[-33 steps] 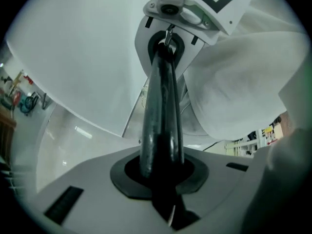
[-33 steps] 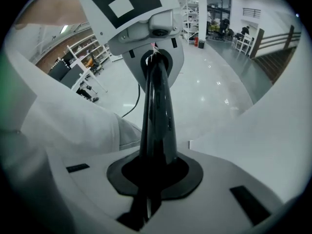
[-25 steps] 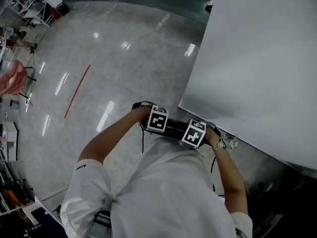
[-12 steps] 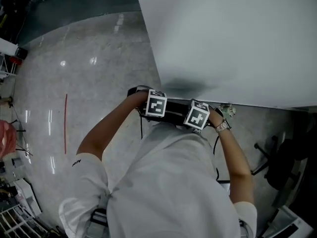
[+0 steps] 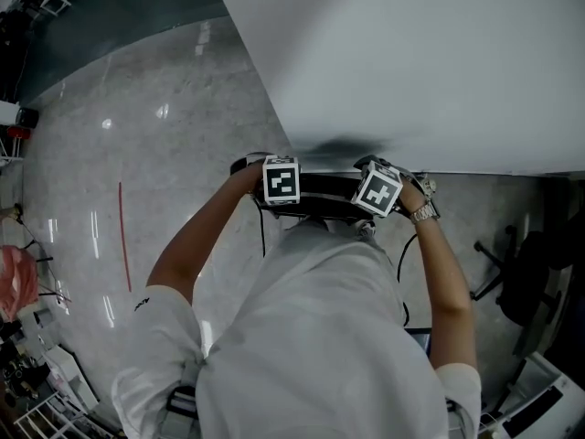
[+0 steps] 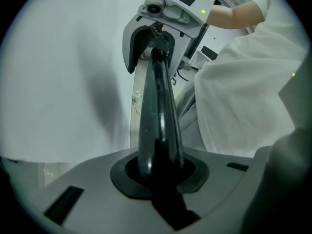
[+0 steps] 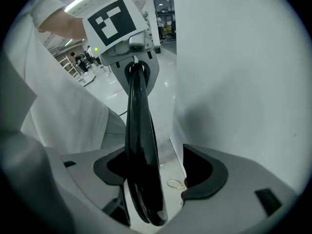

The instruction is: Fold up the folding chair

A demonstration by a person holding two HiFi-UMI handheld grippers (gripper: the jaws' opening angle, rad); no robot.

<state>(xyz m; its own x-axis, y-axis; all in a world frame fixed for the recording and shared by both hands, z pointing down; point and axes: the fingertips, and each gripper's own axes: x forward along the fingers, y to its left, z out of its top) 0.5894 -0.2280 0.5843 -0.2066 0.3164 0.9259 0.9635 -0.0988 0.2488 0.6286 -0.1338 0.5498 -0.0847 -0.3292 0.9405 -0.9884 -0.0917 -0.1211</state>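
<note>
The chair (image 5: pixel 324 190) shows only as a black bar (image 6: pixel 156 111). It lies side to side, just in front of the person (image 5: pixel 320 337) and close to the white wall (image 5: pixel 439 62). The rest of it is hidden under the person, so I cannot tell how far it is folded.

The left gripper (image 6: pixel 158 172) squeezes tight on one end of the bar. The right gripper (image 7: pixel 161 172) is at the other end. Its jaws have just been opening and now stand wide. The bar is between them, next to one pad, with a gap to the other pad, so this gripper is not holding it.

The bar runs straight from one gripper to the other. Only the left one has hold, so I think it must steady the chair while the right one takes a new hold.
</note>
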